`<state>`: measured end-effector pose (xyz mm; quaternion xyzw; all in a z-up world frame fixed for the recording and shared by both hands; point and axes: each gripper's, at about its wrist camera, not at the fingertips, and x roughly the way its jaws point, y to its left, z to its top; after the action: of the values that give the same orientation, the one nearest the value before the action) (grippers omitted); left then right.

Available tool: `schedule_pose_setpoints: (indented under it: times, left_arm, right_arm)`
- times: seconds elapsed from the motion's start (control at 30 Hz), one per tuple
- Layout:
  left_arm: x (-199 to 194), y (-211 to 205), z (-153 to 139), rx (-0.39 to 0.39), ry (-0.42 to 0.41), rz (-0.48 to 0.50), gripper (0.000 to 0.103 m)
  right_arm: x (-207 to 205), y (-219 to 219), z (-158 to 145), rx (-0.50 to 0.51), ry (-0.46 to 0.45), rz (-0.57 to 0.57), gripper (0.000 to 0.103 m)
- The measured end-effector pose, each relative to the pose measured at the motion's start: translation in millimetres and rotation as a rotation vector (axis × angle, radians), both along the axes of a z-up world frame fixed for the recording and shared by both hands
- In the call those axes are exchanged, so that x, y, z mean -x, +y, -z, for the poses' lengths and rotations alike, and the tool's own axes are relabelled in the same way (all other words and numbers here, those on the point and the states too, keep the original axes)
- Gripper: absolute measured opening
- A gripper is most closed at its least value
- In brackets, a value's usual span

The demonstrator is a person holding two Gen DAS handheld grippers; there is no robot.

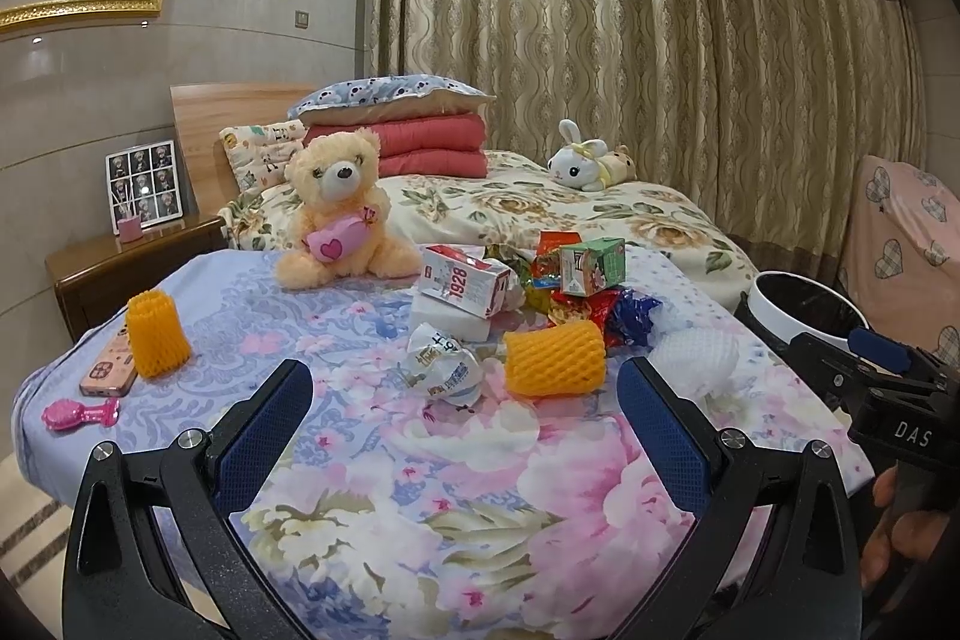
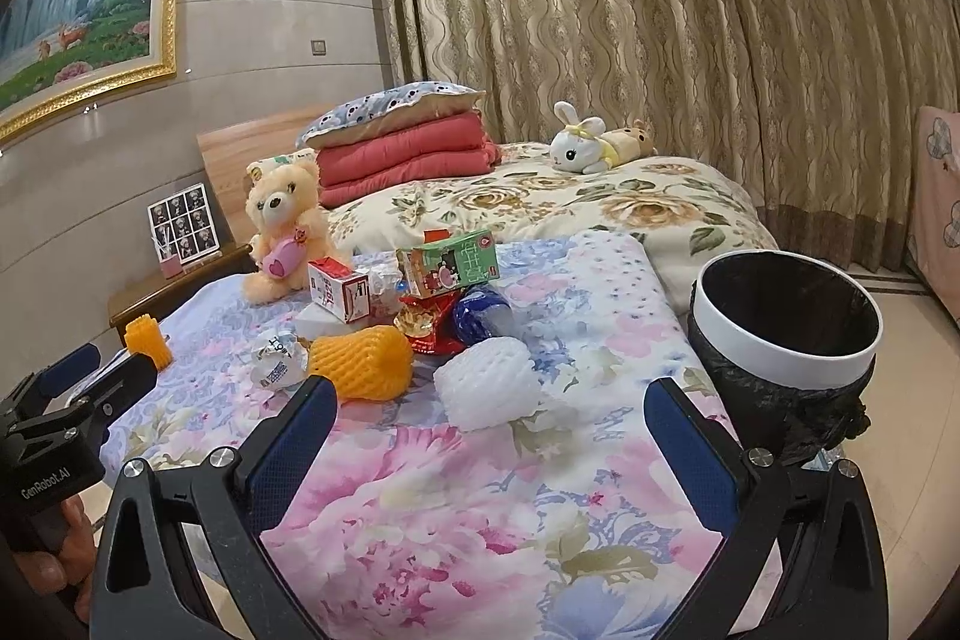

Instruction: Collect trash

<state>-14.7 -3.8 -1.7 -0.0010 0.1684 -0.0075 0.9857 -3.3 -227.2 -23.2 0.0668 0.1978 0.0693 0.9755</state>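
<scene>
Blue textured pads (image 1: 264,436) frame orange foam netting (image 1: 555,358).

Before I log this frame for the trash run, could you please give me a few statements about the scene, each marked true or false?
1. Both grippers, left gripper and right gripper, are open and hold nothing. True.
2. The white foam net already lies inside the trash bin. False: it lies on the floral bedspread, beside the bin.
3. An orange foam net stands upright next to the phone. True.
4. The teddy bear holds a green carton. False: it holds a pink heart cushion; the green carton rests on the wrapper pile.
5. The trash bin is lined with a black bag. True.
</scene>
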Motion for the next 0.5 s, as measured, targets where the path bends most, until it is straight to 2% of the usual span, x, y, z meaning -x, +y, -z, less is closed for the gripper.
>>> schedule_pose_setpoints:
  times: [0.5]
  left_arm:
    - [-1.0,0.2,2.2,0.004,0.006,0.002,0.103]
  right_arm:
    - [0.4,2.6,2.7,-0.007,0.005,-0.004,0.103]
